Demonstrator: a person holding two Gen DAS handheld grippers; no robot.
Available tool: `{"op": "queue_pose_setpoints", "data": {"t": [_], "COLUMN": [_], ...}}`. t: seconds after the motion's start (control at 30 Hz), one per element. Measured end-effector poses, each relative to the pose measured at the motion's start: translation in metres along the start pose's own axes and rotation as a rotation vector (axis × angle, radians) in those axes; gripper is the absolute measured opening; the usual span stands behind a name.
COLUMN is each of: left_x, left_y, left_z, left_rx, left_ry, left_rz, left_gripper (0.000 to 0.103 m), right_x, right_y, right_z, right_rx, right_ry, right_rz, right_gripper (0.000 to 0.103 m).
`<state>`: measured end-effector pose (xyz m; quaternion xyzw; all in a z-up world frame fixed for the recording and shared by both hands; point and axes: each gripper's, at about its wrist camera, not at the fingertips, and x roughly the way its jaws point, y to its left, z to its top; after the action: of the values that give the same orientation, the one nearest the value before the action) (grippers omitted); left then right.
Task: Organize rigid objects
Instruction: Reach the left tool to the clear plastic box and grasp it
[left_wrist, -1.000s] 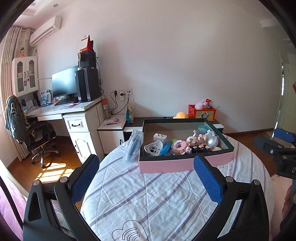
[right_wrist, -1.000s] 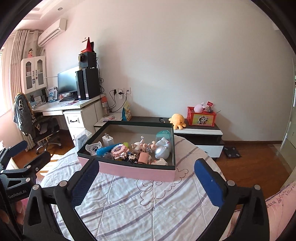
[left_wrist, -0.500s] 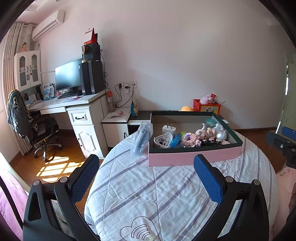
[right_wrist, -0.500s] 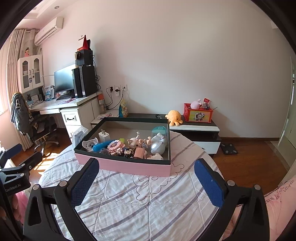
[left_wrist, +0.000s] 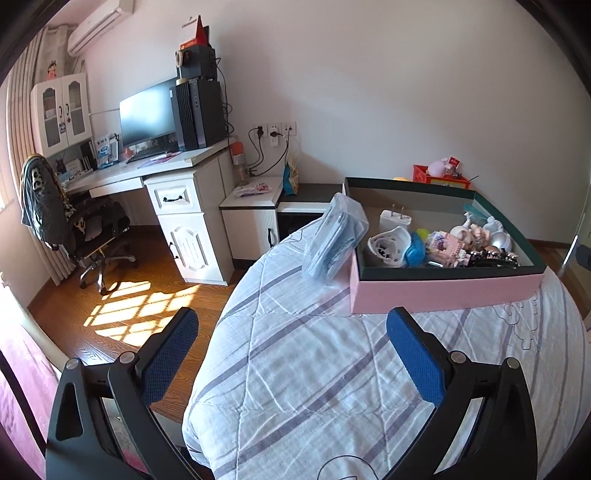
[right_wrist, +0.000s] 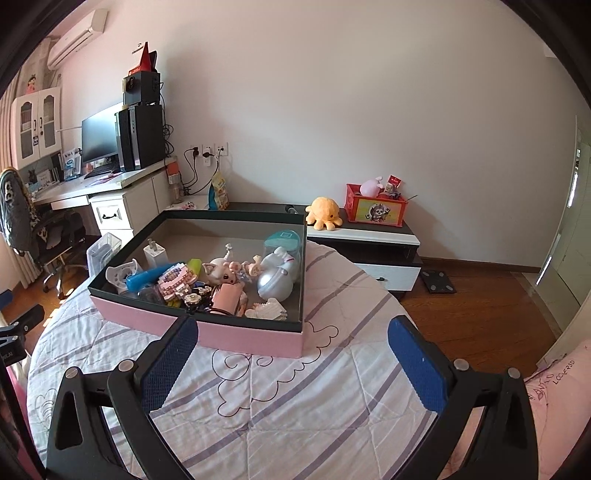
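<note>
Grippers first: my left gripper (left_wrist: 291, 354) has jaws spread wide, nothing between the blue pads, hovering over the near part of the striped quilt (left_wrist: 314, 369). My right gripper (right_wrist: 291, 354) is likewise wide apart and empty, above the quilt, its left pad overlapping the box's near wall in view.

Mid-field: pink box w/ dark green rim (right_wrist: 243, 338) sits on the quilt. Contents bunched toward the near side: white charger (right_wrist: 156, 254), white cat-shaped piece (right_wrist: 122, 273), blue item (right_wrist: 147, 277), pink block model (right_wrist: 176, 280), pig figurine (right_wrist: 221, 271), silver round toy (right_wrist: 275, 282), teal-lidded clear case (right_wrist: 284, 240). Far part of box floor bare. Clear bag w/ blue contents (left_wrist: 334, 240) leans against the box's left outer wall.

Background: low cabinet (right_wrist: 369, 240) w/ orange octopus plush (right_wrist: 325, 212) and red toy bin (right_wrist: 375, 212); desk (left_wrist: 147, 173) w/ monitor (left_wrist: 147, 112) and PC tower (left_wrist: 197, 112); office chair (left_wrist: 74, 225) at far left.
</note>
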<state>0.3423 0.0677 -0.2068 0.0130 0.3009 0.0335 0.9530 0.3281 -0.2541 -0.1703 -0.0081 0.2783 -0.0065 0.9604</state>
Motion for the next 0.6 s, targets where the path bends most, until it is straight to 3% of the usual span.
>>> {"op": "queue_pose_setpoints", "data": {"t": [0.2,0.33,0.6], "left_x": [0.023,0.037,0.087], "left_y": [0.011,0.004,-0.009], "left_z": [-0.004,-0.003,0.009], "left_rx": [-0.016,0.054,0.197], "left_ry": [0.041,0.053,0.12], "left_rz": [-0.011,0.001,-0.057], "left_gripper": [0.103,0.103,0.103], "right_x": [0.024,0.035,0.058], "right_y": [-0.005,-0.007,-0.012], "right_z": [-0.002,-0.005,-0.001], "right_rx": [0.005,0.008,0.003], "right_ry": [0.033,0.053,0.09], "right_rz": [0.006,0.012,0.007], "right_gripper": [0.103,0.103,0.103]}}
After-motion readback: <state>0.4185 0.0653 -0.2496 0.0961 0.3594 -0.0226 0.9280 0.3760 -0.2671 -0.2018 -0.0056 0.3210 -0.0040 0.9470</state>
